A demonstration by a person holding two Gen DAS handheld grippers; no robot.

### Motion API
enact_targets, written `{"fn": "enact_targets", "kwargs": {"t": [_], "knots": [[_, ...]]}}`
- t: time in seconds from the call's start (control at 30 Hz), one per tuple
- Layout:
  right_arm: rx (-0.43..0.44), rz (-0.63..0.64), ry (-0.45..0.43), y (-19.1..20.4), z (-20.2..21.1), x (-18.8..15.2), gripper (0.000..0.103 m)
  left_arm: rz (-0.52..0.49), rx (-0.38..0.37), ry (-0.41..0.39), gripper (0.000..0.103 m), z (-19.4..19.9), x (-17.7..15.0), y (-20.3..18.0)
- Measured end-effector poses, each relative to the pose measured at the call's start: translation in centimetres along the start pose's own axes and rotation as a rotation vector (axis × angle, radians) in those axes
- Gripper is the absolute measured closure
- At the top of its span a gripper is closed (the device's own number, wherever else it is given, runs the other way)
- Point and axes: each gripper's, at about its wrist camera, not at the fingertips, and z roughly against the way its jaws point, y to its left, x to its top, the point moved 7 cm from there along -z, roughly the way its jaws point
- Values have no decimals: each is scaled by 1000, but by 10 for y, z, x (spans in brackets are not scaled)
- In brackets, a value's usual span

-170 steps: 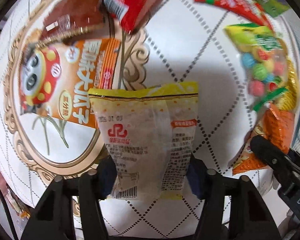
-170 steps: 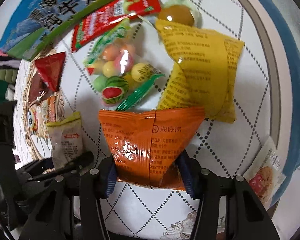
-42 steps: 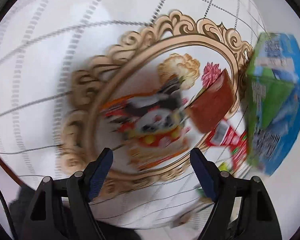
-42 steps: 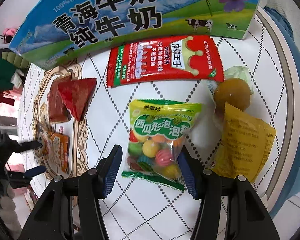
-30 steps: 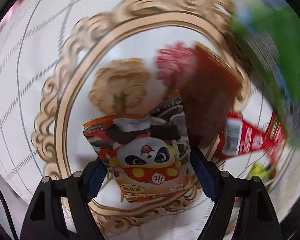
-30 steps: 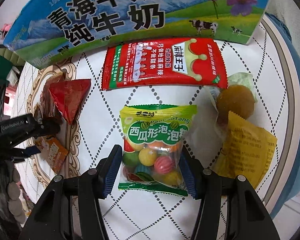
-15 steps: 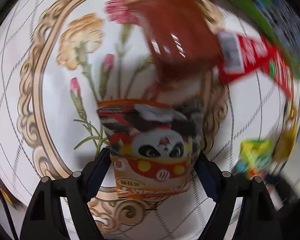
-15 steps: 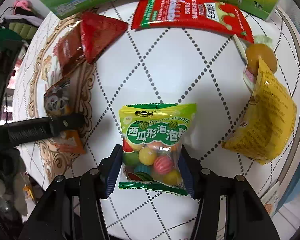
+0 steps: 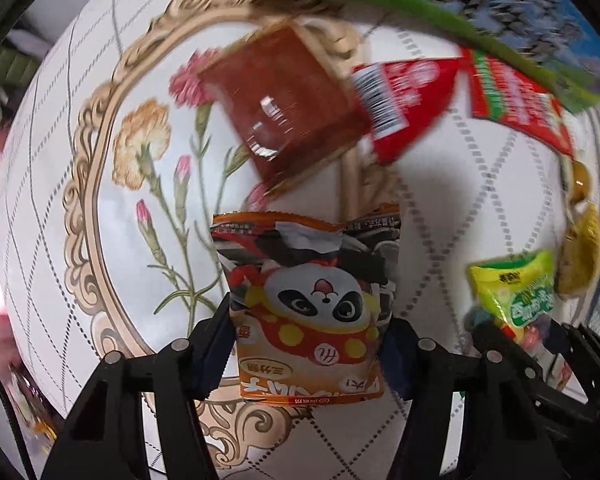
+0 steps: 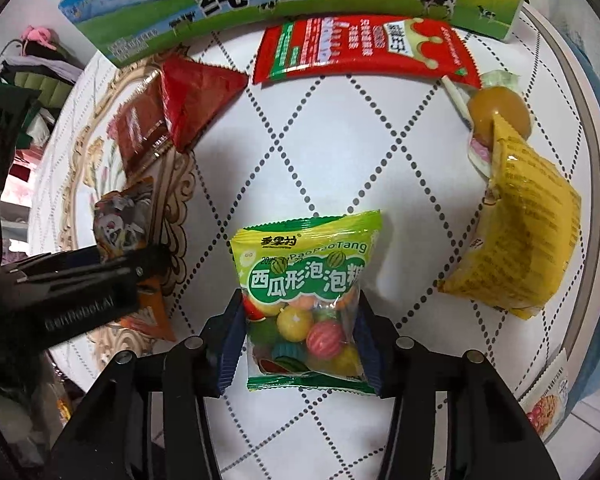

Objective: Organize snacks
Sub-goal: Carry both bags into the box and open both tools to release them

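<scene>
Pinching a panda snack bag (image 9: 306, 308) between its fingers, the left gripper (image 9: 306, 354) holds it over the table's (image 9: 52, 160) flower pic; right gripper (image 10: 300, 344) clamps the gumball bag (image 10: 306, 296) near centre, w/ milk box (image 10: 292, 0) at far edge.

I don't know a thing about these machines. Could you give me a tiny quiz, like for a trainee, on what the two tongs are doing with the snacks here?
1. True or false: the right tongs grip the green gumball bag.
2. What animal is on the orange packet in the left tongs?
3. The long red packet lies in front of: A) a milk carton B) a bowl C) a bottle

Key: 1 true; 2 panda; 3 A
</scene>
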Motion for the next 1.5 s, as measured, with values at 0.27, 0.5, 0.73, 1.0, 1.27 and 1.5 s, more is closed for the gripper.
{"fn": "enact_targets", "kwargs": {"t": [0.27, 0.5, 0.73, 1.0, 1.27, 1.5], "knots": [[64, -23, -81, -9, 67, 22, 51, -10, -149, -94, 43, 101, 27, -37], [138, -38, -261, -21, 159, 98, 51, -30, -263, -238, 43, 193, 102, -37], [53, -41, -406, -49, 209, 204, 51, -48, -219, -318, 43, 218, 205, -31], [-40, -47, -313, -83, 173, 284, 51, -47, -168, -188, 43, 143, 251, -20], [-58, -81, -200, -104, 125, 276, 50, -46, -156, -51, 42, 86, 255, -23], [-56, -118, -132, -109, 113, 275, 14, -16, -138, -21, 15, 70, 249, -16]]}}
